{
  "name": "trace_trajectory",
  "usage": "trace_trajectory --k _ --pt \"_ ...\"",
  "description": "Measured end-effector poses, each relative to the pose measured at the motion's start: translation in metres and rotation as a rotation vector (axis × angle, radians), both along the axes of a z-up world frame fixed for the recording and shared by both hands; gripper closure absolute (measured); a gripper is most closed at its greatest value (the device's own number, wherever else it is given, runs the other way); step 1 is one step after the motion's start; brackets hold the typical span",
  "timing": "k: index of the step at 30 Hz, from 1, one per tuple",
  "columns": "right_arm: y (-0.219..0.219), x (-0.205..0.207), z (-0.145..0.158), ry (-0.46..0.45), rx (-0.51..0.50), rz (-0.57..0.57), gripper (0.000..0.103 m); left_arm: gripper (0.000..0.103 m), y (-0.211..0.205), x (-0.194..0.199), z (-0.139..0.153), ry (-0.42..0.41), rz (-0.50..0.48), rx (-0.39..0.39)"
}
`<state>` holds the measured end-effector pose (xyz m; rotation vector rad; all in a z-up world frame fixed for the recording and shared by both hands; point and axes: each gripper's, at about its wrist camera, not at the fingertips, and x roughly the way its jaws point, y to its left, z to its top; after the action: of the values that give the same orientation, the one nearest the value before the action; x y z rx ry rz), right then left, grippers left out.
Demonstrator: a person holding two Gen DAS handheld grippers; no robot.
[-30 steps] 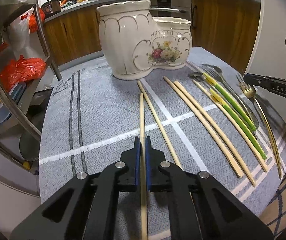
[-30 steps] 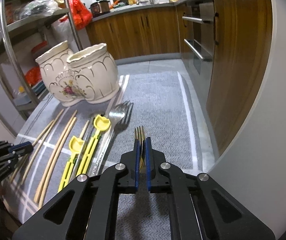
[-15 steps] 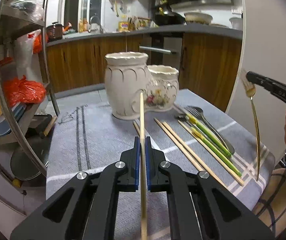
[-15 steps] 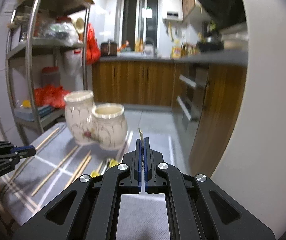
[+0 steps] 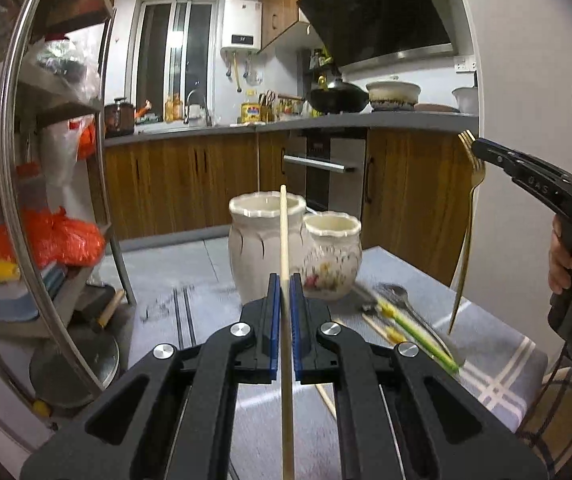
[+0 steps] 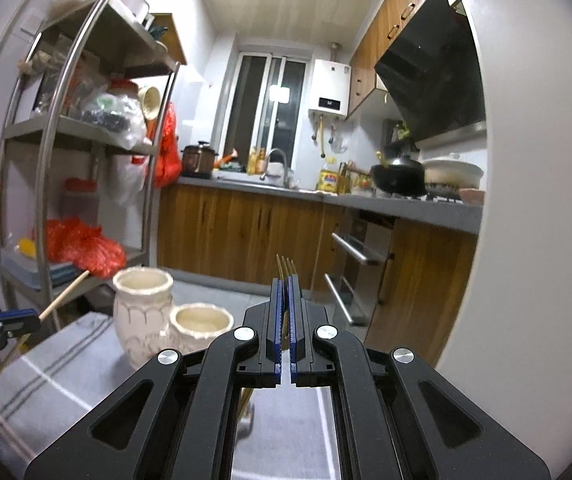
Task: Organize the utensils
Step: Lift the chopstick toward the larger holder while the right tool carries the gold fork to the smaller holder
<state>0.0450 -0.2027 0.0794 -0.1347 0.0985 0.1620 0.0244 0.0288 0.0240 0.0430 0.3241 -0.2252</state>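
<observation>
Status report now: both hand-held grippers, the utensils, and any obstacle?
Left hand-held gripper shut on chopstick. Right hand-held gripper shut on gold fork, handle hanging down. Both clear of the table; ceramic holder ahead, nothing in the way.

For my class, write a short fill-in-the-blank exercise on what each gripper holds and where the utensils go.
1. The left gripper is shut on a single wooden ____.
2. The right gripper is shut on a gold ____.
3. The ceramic holder on the grey cloth has ____ openings.
4. The chopsticks with green handles lie on the ____.

Missing words: chopstick; fork; two; cloth
</observation>
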Motion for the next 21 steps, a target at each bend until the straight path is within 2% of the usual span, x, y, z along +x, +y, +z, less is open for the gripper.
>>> trace_trajectory --k 9,14,21 --pt "0.017 0.037 0.038 -0.044 0.033 0.025 0.1 0.098 0.002 0.047 0.045 -0.069 -0.024 -0.032" --pt "0.02 0.067 0.056 -0.063 0.079 0.019 0.1 0.098 0.002 0.092 0.065 -0.083 -0.031 -0.094" --pt "0.022 0.095 0.063 -0.106 0.145 -0.027 0.1 0.098 0.003 0.152 0.087 -0.117 -0.033 -0.198"
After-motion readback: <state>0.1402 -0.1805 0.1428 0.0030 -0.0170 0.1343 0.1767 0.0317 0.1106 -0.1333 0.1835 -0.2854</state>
